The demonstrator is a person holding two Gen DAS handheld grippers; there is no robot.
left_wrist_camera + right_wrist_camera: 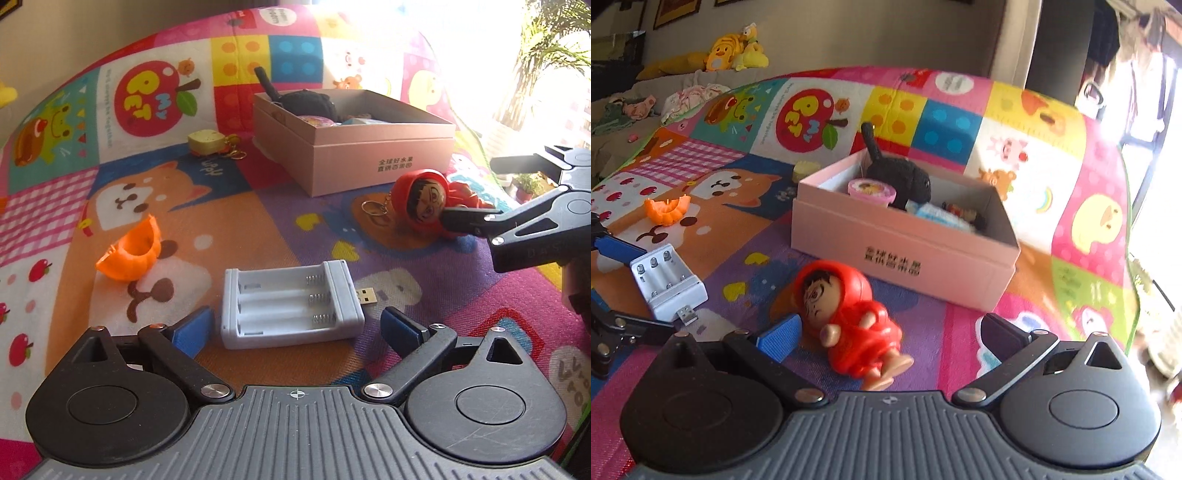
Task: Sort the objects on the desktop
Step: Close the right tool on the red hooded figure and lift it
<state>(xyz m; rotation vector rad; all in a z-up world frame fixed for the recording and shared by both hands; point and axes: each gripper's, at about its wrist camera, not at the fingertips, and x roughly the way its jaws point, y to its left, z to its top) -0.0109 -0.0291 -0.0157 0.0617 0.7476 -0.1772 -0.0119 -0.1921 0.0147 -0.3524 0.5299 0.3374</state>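
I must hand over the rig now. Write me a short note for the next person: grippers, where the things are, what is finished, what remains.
Left gripper: open, the white plastic battery charger with USB plug lies between its fingers, not gripped.
Right gripper: open, over the red hooded toy figure lying on the colourful play mat; not gripped.
Done: black knitted toy, pink round case and some small items are in the pink cardboard box.
Left: charger, red figure, orange pumpkin-shaped shell, pale yellow keychain block, all on the mat outside the box.

Pink box (901, 243), red-hooded doll (849, 317), white charger (291, 306), orange pumpkin shell (135, 251).
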